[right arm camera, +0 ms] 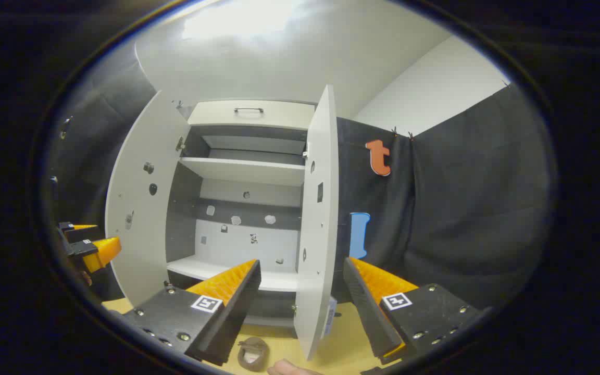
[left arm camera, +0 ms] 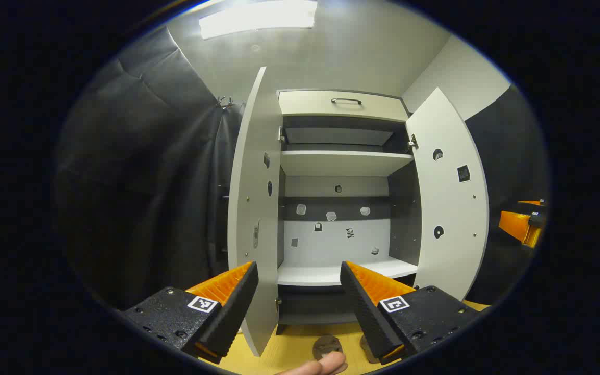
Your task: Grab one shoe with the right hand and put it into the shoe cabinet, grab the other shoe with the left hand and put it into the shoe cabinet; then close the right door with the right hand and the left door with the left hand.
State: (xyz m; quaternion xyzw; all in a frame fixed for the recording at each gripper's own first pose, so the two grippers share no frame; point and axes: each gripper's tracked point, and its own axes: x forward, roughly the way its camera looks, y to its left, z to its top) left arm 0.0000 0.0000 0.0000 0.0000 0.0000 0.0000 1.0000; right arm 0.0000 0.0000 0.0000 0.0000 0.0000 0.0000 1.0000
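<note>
The white shoe cabinet [left arm camera: 341, 161] stands ahead with both doors swung wide, the left door [left arm camera: 253, 208] edge-on and the right door [left arm camera: 446, 208] angled outward. On the wooden floor in front lies a brown shoe [left arm camera: 327, 344]; a second shoe [left arm camera: 366, 348] is partly hidden behind my finger. My left gripper [left arm camera: 298, 266] is open, above and short of the shoes. In the right gripper view my right gripper [right arm camera: 302, 260] is open too, facing the right door [right arm camera: 318, 219], with a brown shoe [right arm camera: 252, 355] low between its fingers. Each gripper holds nothing.
A drawer with a dark handle [left arm camera: 346, 100] tops the cabinet; a lower shelf [left arm camera: 326, 273] sits inside. Black cloth hangs on both sides. A fingertip [left arm camera: 318, 366] shows at the bottom edge. The other gripper shows far right [left arm camera: 524, 224] and far left [right arm camera: 89, 242].
</note>
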